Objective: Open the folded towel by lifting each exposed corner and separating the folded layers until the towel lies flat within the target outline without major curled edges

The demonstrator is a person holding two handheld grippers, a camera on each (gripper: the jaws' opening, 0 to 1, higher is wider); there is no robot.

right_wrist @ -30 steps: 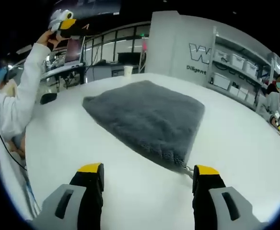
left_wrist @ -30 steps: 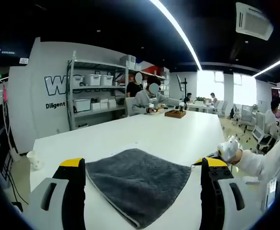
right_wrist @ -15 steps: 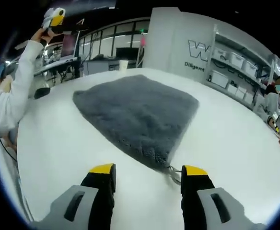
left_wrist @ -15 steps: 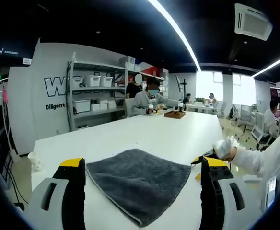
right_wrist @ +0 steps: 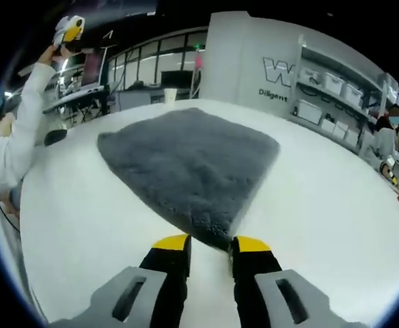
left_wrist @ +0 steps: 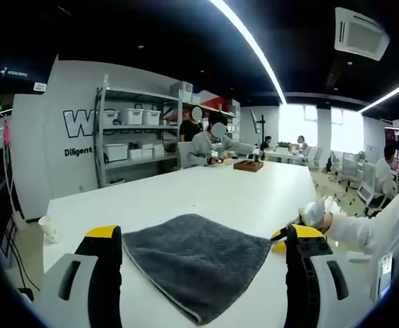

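Open office: storage shelving, desks, seated people

Plush grey cloth towel on a smooth, matt white table

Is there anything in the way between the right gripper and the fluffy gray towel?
Nothing visible is. In the right gripper view the right gripper sits right at the near corner of the gray towel, its jaws close together on either side of that corner, with bare white table around.
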